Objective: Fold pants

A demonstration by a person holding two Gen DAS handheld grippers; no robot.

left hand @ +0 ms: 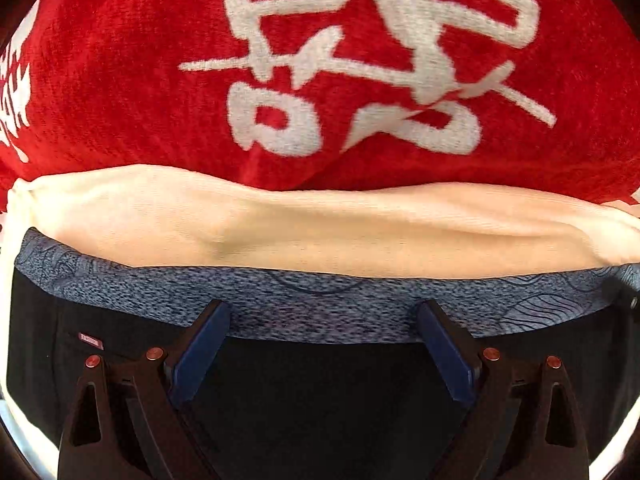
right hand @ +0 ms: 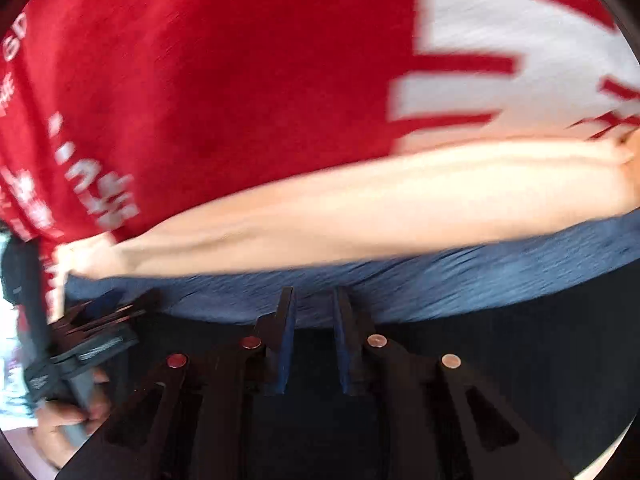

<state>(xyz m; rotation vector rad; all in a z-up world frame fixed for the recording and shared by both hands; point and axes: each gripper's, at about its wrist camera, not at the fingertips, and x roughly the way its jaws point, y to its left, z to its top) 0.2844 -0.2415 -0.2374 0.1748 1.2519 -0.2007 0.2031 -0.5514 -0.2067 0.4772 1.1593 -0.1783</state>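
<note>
A red cloth (left hand: 120,80) with large white characters covers the whole background in both wrist views, and everything else can be placed from it. Directly below the red cloth lies a cream fabric strip (left hand: 320,232), running right across the picture. Below that strip is the blue-grey waistband (left hand: 320,312) of the pants (left hand: 320,400), whose dark body fills the lower part of each view (the right wrist view is smeared with blur, so fine detail there is lost).

The left gripper (left hand: 324,320) points at the waistband on the side away from the red cloth, its jaws spread wide apart with nothing clamped; the waistband edge shows in the gap between the blue pads (left hand: 200,356).

The right gripper (right hand: 314,308) sits at the same band, its jaws drawn close with only a narrow gap. Whether any fabric is caught between them I cannot tell.

At the left edge of the right wrist view, a hand (right hand: 68,420) grips the left gripper's handle.
</note>
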